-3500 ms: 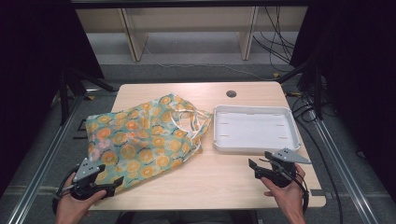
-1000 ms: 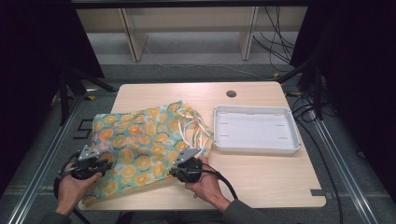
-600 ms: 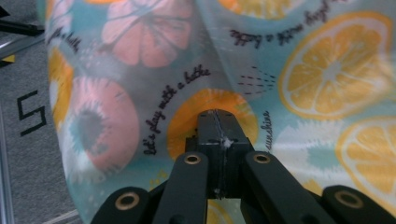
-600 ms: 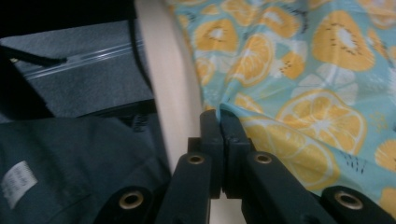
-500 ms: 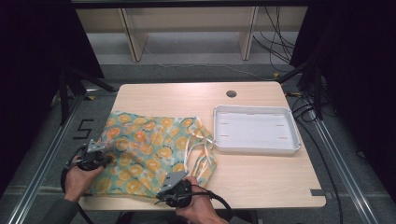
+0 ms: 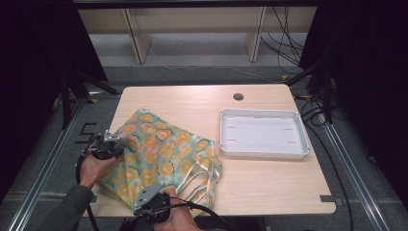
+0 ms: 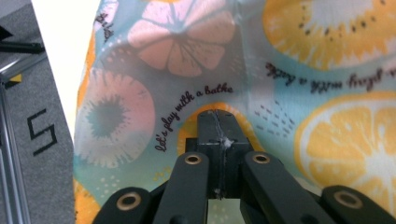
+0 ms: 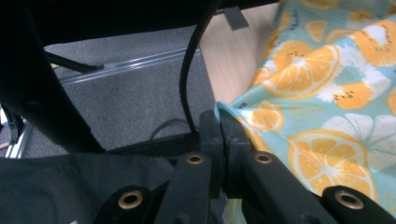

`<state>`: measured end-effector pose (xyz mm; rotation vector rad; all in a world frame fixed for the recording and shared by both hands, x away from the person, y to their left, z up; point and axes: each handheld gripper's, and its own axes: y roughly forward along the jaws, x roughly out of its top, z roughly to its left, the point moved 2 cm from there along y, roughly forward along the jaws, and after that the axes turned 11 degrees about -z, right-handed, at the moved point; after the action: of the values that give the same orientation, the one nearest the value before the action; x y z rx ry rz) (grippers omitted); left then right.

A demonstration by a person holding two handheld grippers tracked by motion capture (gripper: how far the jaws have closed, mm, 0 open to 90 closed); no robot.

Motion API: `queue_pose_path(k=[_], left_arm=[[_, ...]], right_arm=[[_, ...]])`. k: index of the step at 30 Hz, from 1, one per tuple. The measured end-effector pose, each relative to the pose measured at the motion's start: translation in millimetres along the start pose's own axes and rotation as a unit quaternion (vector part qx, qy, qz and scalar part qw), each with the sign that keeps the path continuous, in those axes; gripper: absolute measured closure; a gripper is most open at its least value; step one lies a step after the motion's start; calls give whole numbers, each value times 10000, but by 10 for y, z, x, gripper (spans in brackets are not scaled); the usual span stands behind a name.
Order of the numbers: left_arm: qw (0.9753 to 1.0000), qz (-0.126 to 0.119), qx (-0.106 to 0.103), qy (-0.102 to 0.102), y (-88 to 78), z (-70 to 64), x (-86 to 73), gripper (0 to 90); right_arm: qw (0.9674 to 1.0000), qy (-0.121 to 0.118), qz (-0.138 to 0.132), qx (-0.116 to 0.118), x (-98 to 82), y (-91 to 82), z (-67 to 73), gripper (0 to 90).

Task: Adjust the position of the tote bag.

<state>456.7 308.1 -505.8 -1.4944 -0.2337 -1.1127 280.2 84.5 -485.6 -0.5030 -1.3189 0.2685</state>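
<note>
Thin, floppy printed cloth bag lay at the worktop's front-left corner, light and slippery, best pinched at its hem, where left tongs and right tongs both clenched it.

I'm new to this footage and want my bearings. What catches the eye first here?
A bright cloth printed with orange and citrus slices lies crumpled on the near left of the wooden table. Both claws are shut on it: the left claw at its left edge, the right claw at its near corner. An empty white tray sits to the right.
</note>
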Motion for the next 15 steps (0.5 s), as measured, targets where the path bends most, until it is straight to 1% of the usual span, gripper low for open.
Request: queue_pose_path(k=[1,2,3,4,5,6,7,8,9,10,11,12,13,14,15], left_arm=[[10000,-28,-38,23,42,6,41,896],[10000,-19,-51,52,85,13,82,895],[9999,-86,-58,20,139,10,124,895],[9999,-86,-58,20,139,10,124,895],[9997,-143,-115,137,223,20,212,895],[9996,-147,-128,210,266,28,248,895],[9996,-209,-126,122,316,27,273,895],[9996,-209,-105,133,353,32,294,893],[9995,-231,-109,165,383,36,307,885],[9996,-220,-141,140,389,39,307,868],[9997,-199,-117,101,371,45,305,842],[9995,-288,-103,20,339,48,297,815],[9993,-343,-117,-98,287,49,292,777],[9987,-423,-146,-232,228,41,281,735],[9984,-439,-206,-305,164,34,268,698]], right_arm=[[10000,-53,19,-12,12,11,-30,895],[10000,18,10,-3,11,23,-48,889],[9999,159,-28,4,4,38,-54,884],[9999,159,-28,4,4,38,-54,884],[9999,134,4,-13,-12,69,-97,872],[9999,171,24,6,-20,88,-110,869],[9997,239,11,-7,-29,117,-126,864],[9995,306,4,1,-31,154,-137,860],[9988,475,54,54,-30,194,-129,842],[9991,425,55,61,-19,220,-139,809],[9992,376,101,12,4,220,-132,723],[9991,359,215,-14,31,197,-117,637],[9991,345,238,-41,69,136,-100,632],[9996,258,117,-45,113,43,-96,625],[9998,197,23,-76,158,-56,-108,598]])
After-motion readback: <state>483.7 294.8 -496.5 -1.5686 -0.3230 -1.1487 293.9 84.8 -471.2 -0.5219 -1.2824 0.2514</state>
